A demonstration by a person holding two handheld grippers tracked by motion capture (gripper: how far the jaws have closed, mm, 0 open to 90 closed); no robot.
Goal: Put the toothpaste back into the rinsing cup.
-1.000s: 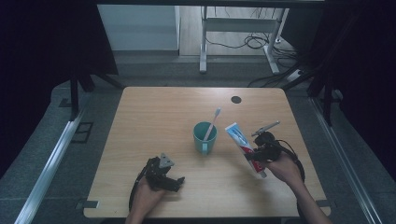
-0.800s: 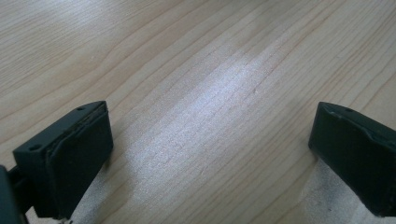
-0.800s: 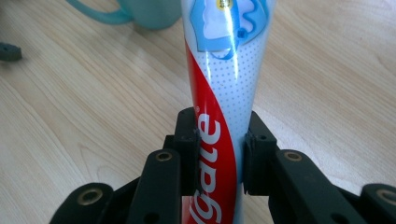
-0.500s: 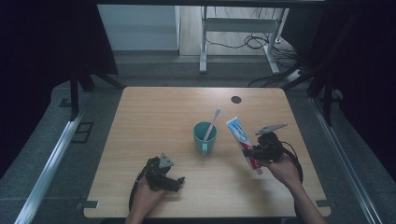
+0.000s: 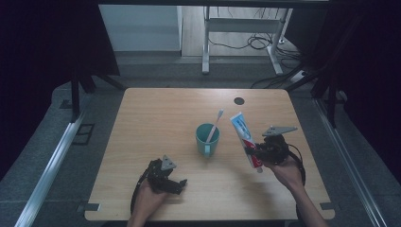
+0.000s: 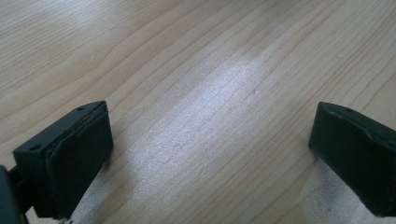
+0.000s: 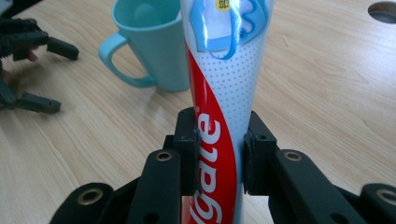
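Note:
A red, white and blue toothpaste tube (image 5: 246, 139) (image 7: 223, 93) is held off the table, tilted with its flat end up and away, and my right gripper (image 5: 257, 153) (image 7: 219, 154) is shut on its lower part. Just left of it stands a teal mug (image 5: 207, 139) (image 7: 154, 44) with a white toothbrush (image 5: 215, 124) leaning in it. My left gripper (image 5: 177, 184) (image 6: 210, 154) rests low on the wooden table (image 5: 156, 123) near the front edge, open, with bare wood between its jaws.
A round dark cable hole (image 5: 239, 100) (image 7: 383, 10) sits in the table's far right part. Metal frame legs and cables (image 5: 246, 45) lie on the floor beyond the table. Dark curtains hang at both sides.
My right gripper has lifted the toothpaste tube a little and carried it slightly towards the mug. The left gripper has stayed put.

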